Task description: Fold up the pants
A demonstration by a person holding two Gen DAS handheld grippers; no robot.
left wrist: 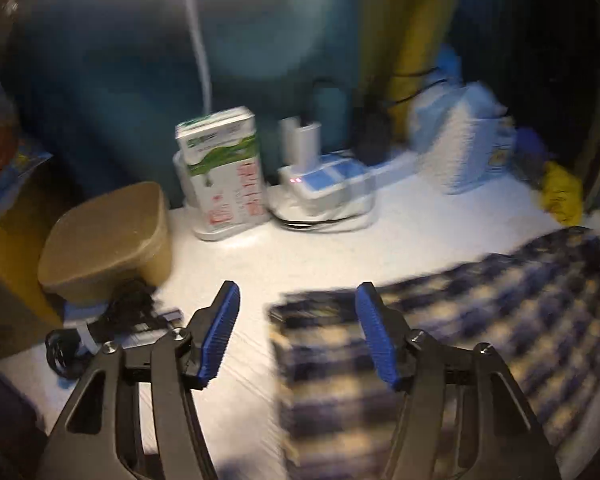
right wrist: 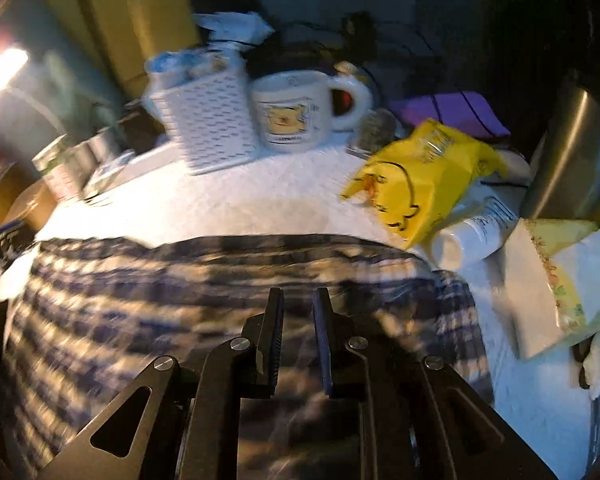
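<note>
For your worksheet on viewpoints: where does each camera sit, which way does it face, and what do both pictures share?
Left wrist: on the left gripper, facing forward over the white table toward a carton; its open blue-padded fingers show.
Right wrist: on the right gripper, low over the plaid pants, facing a mug; narrowly parted fingers show.
Shared: the pants, table, white perforated basket.

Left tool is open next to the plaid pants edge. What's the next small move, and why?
Probably shift the left tool right and down onto the plaid pants edge, then close. Its fingers stand wide apart, holding nothing, with only the right finger over the fabric; the white table lies between them.
</note>
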